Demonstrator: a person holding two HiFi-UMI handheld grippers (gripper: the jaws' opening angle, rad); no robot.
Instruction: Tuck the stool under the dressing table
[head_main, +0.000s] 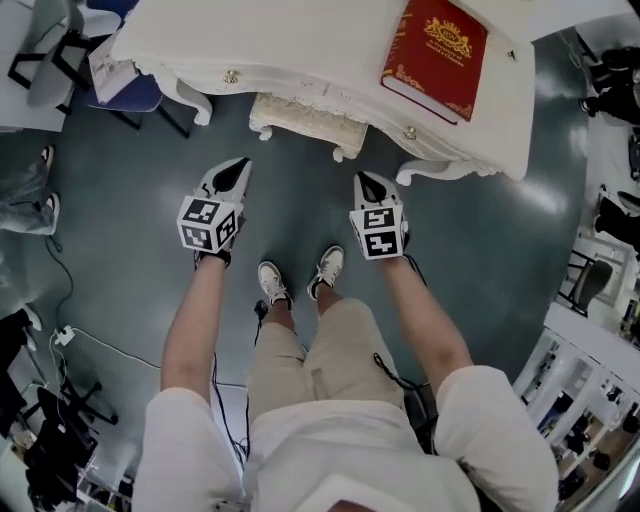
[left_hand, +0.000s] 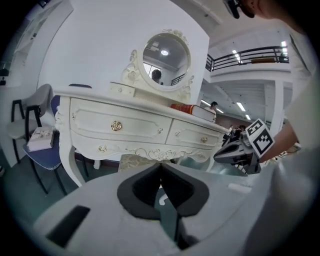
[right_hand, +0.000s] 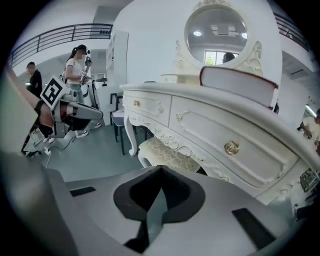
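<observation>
The white dressing table (head_main: 300, 40) stands at the top of the head view, with a red book (head_main: 435, 55) on it. The cream stool (head_main: 300, 118) sits between the table's legs, its front edge still showing. My left gripper (head_main: 238, 166) and right gripper (head_main: 364, 180) hover side by side over the floor, a little short of the stool, both shut and empty. In the left gripper view the jaws (left_hand: 160, 166) meet, with the table (left_hand: 140, 125) and stool (left_hand: 131, 161) ahead. In the right gripper view the shut jaws (right_hand: 160, 168) point at the stool (right_hand: 167, 154).
A blue chair (head_main: 130, 90) stands left of the table. Cables (head_main: 90, 340) trail over the floor at lower left. The person's shoes (head_main: 300, 278) are just behind the grippers. Shelving (head_main: 580, 400) lines the right side. Two people (right_hand: 77, 65) stand far off.
</observation>
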